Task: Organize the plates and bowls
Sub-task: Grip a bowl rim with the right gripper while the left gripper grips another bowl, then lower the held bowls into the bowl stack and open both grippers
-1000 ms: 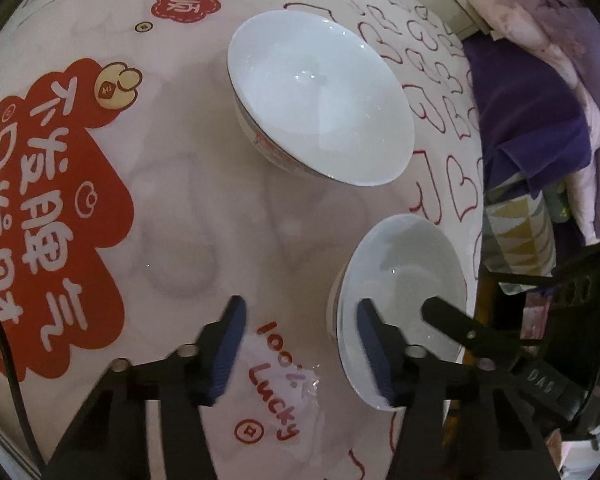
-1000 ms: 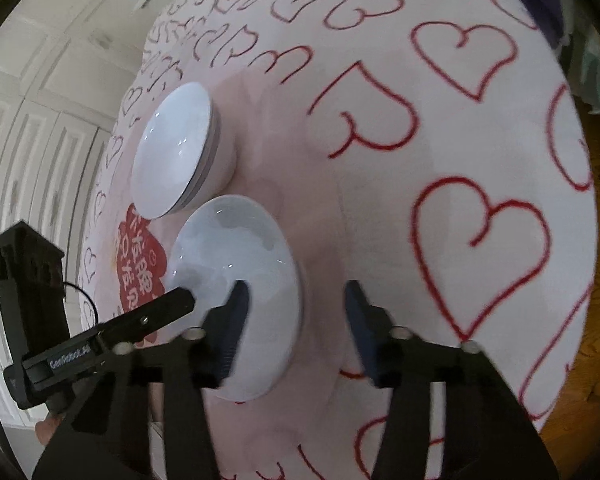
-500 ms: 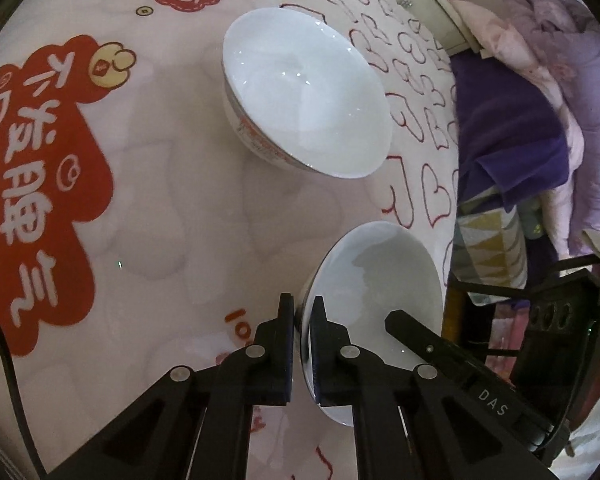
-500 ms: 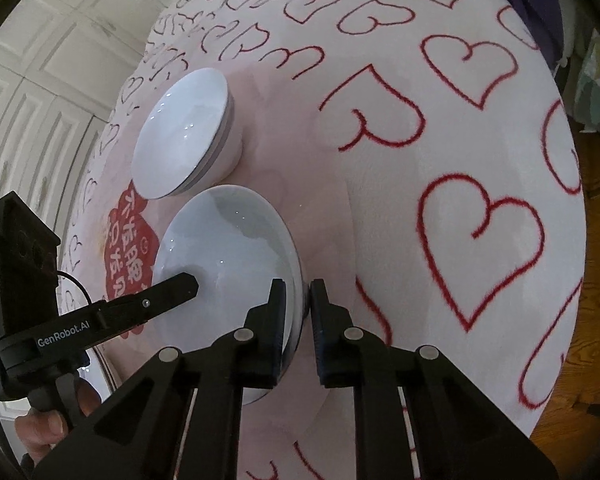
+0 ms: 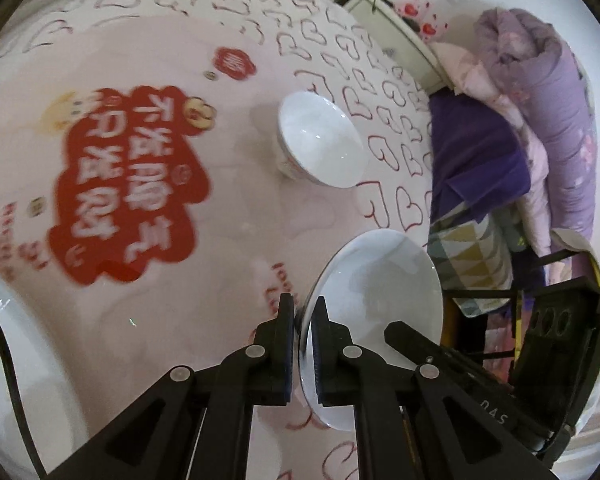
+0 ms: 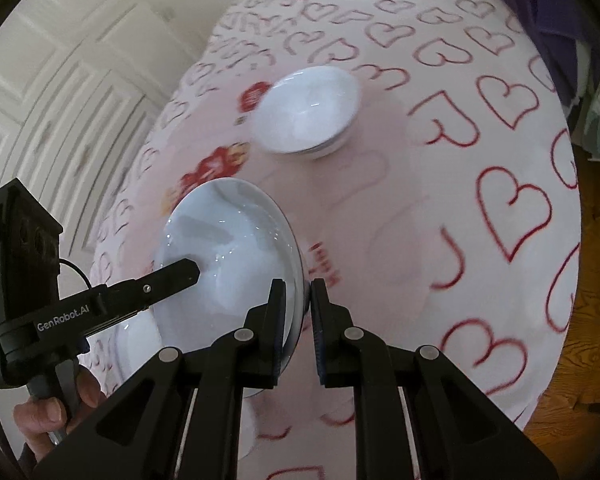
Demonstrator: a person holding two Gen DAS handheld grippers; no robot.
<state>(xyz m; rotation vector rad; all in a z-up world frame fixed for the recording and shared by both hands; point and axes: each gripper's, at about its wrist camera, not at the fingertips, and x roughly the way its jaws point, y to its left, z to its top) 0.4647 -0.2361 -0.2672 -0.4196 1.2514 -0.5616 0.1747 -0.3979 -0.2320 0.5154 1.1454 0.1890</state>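
A white plate is pinched at its rim by both hand-held grippers, left and right, each nearly shut on it, at lower centre of both views. A white bowl is seen above it on the heart-patterned tabletop.

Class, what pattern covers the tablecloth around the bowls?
Red outlined hearts on the pale pink tablecloth, clearest in the right wrist view.
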